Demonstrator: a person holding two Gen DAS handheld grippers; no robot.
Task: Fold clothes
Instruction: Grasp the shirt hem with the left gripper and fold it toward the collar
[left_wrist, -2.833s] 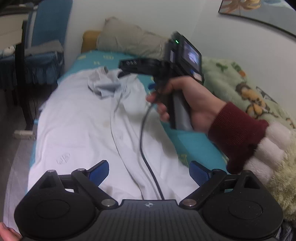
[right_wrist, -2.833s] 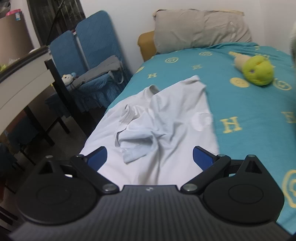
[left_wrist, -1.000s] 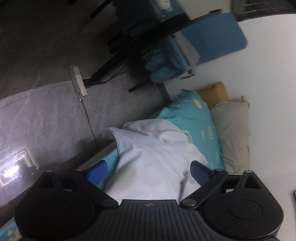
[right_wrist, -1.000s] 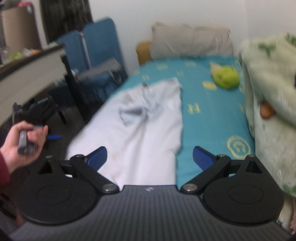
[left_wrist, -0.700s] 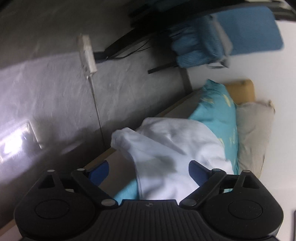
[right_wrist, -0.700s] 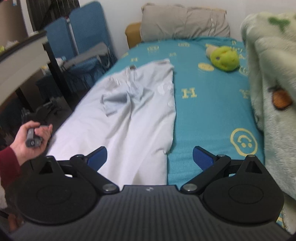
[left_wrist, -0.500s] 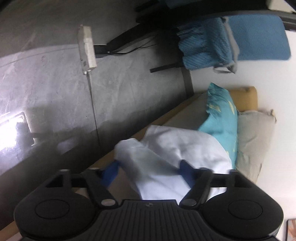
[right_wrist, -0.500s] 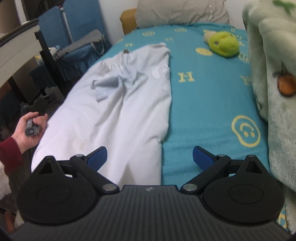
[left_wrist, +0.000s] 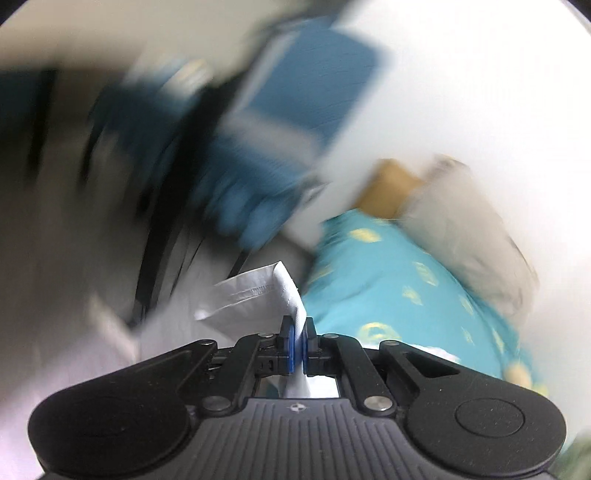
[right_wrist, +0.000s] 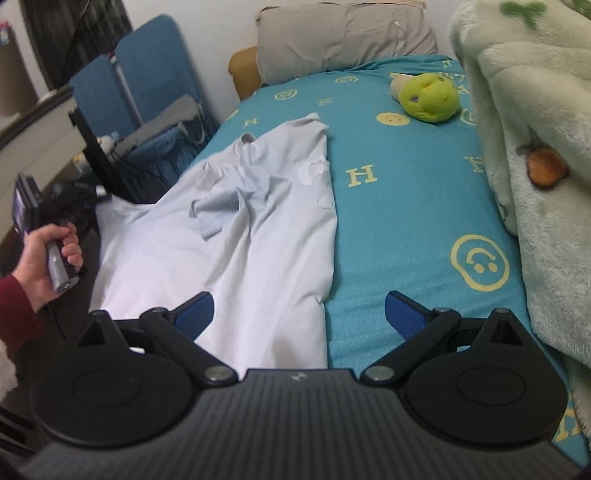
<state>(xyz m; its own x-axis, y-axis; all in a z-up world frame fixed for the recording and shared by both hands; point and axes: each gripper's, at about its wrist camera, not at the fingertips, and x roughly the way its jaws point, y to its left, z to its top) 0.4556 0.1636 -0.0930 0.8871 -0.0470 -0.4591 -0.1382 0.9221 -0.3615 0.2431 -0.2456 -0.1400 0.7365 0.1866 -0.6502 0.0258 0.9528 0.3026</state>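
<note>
A pale white shirt (right_wrist: 236, 236) lies spread on the teal bed sheet (right_wrist: 406, 206), collar toward the pillow, one sleeve crumpled near its middle. In the left wrist view my left gripper (left_wrist: 297, 341) is shut on a hemmed corner of the shirt (left_wrist: 255, 299), which sticks up between the blue pads. The same gripper shows at the far left of the right wrist view as a hand (right_wrist: 40, 254) holding its handle off the bed's left edge. My right gripper (right_wrist: 299, 314) stands open above the shirt's lower right edge, nothing between its fingers.
A green plush toy (right_wrist: 428, 96) lies near the grey pillow (right_wrist: 347, 37). A fluffy green blanket (right_wrist: 535, 147) is heaped along the bed's right side. Blue chairs (right_wrist: 147, 74) with clothes and a dark desk stand left of the bed.
My left gripper closed on the shirt's edge at the bed's left side, then lifted and rolled. My right gripper sank a little toward the shirt's lower right part.
</note>
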